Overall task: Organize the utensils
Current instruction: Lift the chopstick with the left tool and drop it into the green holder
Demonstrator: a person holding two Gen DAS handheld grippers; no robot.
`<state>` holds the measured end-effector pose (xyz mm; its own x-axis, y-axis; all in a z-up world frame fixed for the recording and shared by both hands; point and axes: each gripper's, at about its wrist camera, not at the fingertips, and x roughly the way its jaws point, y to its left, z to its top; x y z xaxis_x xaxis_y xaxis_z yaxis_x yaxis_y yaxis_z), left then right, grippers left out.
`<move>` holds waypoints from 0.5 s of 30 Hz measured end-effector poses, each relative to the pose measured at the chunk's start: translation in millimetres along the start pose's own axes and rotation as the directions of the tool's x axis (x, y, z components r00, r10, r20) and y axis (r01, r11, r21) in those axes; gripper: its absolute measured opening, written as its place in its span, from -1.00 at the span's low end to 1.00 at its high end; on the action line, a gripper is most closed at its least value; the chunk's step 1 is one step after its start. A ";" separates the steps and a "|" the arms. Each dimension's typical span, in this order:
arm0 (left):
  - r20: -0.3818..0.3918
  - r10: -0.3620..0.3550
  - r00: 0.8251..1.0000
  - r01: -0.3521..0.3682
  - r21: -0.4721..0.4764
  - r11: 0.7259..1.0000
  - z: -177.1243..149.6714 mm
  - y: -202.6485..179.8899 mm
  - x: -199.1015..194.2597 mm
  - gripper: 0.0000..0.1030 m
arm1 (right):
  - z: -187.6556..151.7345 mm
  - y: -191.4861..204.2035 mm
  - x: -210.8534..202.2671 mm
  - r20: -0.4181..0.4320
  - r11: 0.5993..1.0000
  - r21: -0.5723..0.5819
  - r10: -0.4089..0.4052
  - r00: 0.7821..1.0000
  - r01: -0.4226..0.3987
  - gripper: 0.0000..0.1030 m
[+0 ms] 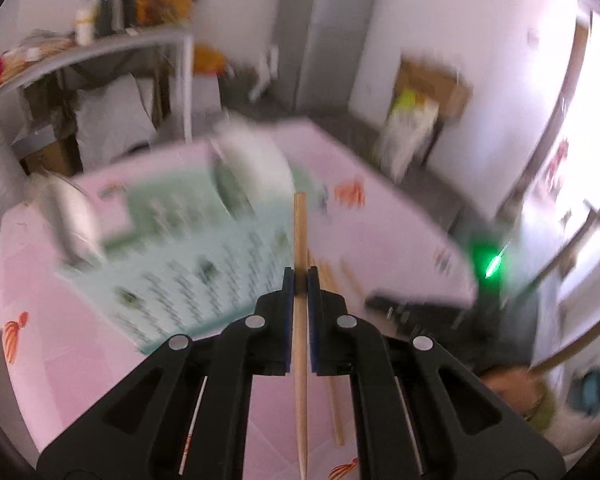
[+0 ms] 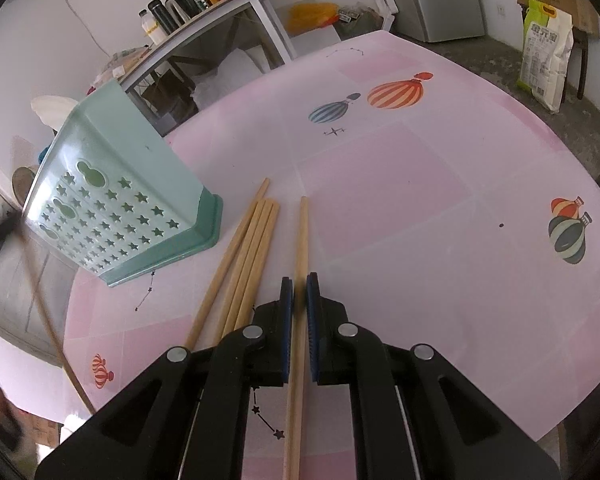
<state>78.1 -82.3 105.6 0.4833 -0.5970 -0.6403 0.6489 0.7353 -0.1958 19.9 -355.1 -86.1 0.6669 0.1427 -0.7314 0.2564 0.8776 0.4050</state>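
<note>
Two grippers each pinch one wooden chopstick. The right gripper (image 2: 299,280) tilts down over the pink table (image 2: 420,200), jaws pressed on a chopstick (image 2: 301,236) running ahead of its fingertips. Four loose chopsticks (image 2: 244,264) lie just left of its fingers, beside a mint star-holed utensil holder (image 2: 116,200). The left gripper (image 1: 299,274) clamps its own chopstick (image 1: 300,232); its view alone is blurred, with two loose sticks (image 1: 334,392) right of its fingers.

The left wrist view is motion-blurred: the green holder (image 1: 188,240) shows no clear outline. The right wrist view cuts the clamped chopstick (image 2: 300,240) off at its near edge.
</note>
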 end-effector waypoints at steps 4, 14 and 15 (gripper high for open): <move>0.207 -0.010 0.978 0.027 -0.078 0.997 29.9 21.3 -59.1 -0.91 | -1.1 0.7 -0.3 0.002 1.000 -0.001 -0.006 1.000 0.006 -0.86; 0.429 0.056 0.901 -0.009 -0.111 0.994 85.3 37.2 -97.8 -0.91 | -1.0 1.1 -1.5 0.003 1.000 0.001 -0.014 1.000 0.014 -0.86; 0.438 0.059 0.897 -0.010 -0.114 0.993 86.9 37.4 -102.1 -0.91 | -0.9 1.1 -1.5 0.002 1.000 0.000 -0.013 1.000 0.013 -0.86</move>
<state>104.1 -21.7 228.2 0.7294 -0.6326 -0.2604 0.5727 0.7729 -0.2733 18.6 -353.9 -85.1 0.6652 0.1299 -0.7353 0.2652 0.8795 0.3952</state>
